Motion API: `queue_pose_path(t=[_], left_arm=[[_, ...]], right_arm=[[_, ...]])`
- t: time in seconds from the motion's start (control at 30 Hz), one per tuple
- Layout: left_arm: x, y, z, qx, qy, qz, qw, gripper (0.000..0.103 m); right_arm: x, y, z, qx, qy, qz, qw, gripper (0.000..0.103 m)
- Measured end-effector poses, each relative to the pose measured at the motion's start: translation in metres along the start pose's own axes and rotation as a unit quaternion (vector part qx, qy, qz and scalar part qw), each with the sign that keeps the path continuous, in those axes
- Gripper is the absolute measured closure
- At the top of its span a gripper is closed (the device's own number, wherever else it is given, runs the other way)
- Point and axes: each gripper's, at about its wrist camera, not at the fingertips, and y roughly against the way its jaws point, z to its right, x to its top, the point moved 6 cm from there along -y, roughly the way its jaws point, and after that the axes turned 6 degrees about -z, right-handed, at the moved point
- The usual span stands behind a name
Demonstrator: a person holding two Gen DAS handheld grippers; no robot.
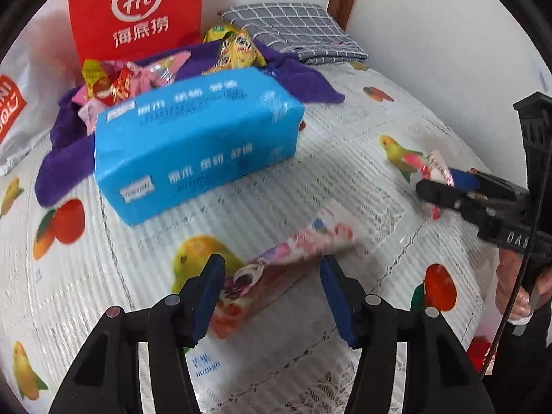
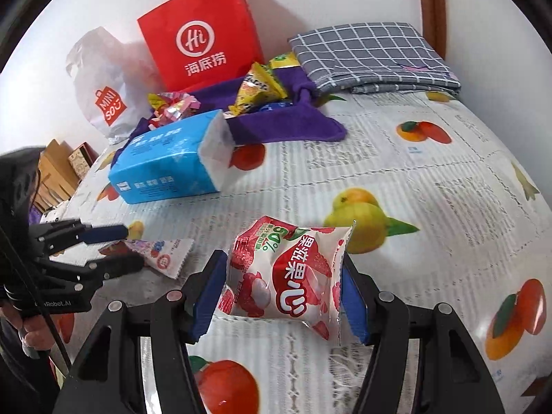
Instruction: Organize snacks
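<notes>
Here the right gripper [image 2: 281, 293] has its blue pads closed against the two side edges of a lychee jelly packet [image 2: 288, 274], which sits low over the worktop [image 2: 431, 172] in the near middle. The packet looks light, puffy and slick-filmed, likely to crumple or slip, so the sealed side edges seem the safest hold. Its long axis runs near to far, the printed text reading upside down from this side.

The left gripper [image 1: 272, 296] is wide open, holding nothing, its pads straddling a flat pink snack sachet [image 1: 293, 255] that lies on the fruit-print cover. That sachet is thin and limp; its long axis runs diagonally, near-left to far-right, and a pinch across its narrow width should suit it.

Farther off, a blue tissue pack [image 1: 196, 141] lies across a purple cloth [image 1: 310, 82] carrying more wrapped snacks [image 1: 110, 82], with a red Haidilao bag [image 1: 138, 13] standing behind.
</notes>
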Motion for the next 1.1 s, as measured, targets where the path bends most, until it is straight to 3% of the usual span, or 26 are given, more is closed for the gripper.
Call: queue_pose_path(t=[0.07, 0.23, 0.3, 0.37, 0.7, 1.1], left_arm=[[-0.006, -0.002, 0.001, -0.013, 0.008, -0.004, 0.9999, 0.048], [-0.009, -0.001, 0.006, 0.005, 0.016, 0.002, 0.9999, 0.049], [-0.007, -0.003, 0.009, 0.030, 0.014, 0.005, 0.9994, 0.059], [-0.006, -0.003, 0.008, 0.057, 0.010, 0.011, 0.9982, 0.078], [-0.015, 0.028, -0.016, 0.032, 0.075, 0.035, 0.9961, 0.078], [-0.006, 0.076, -0.054, 0.045, 0.117, 0.076, 0.9892, 0.078]], right_arm=[[0.000, 0.001, 0.005, -0.002, -0.005, 0.000, 1.000, 0.041], [-0.002, 0.003, 0.009, -0.005, -0.009, 0.000, 1.000, 0.041], [-0.003, 0.005, 0.008, -0.004, -0.008, 0.001, 1.000, 0.041], [-0.004, 0.007, 0.006, -0.004, -0.004, 0.002, 1.000, 0.041], [0.000, 0.020, -0.011, -0.015, 0.023, 0.008, 1.000, 0.041], [0.039, 0.039, -0.057, -0.006, 0.045, 0.030, 0.999, 0.041]])
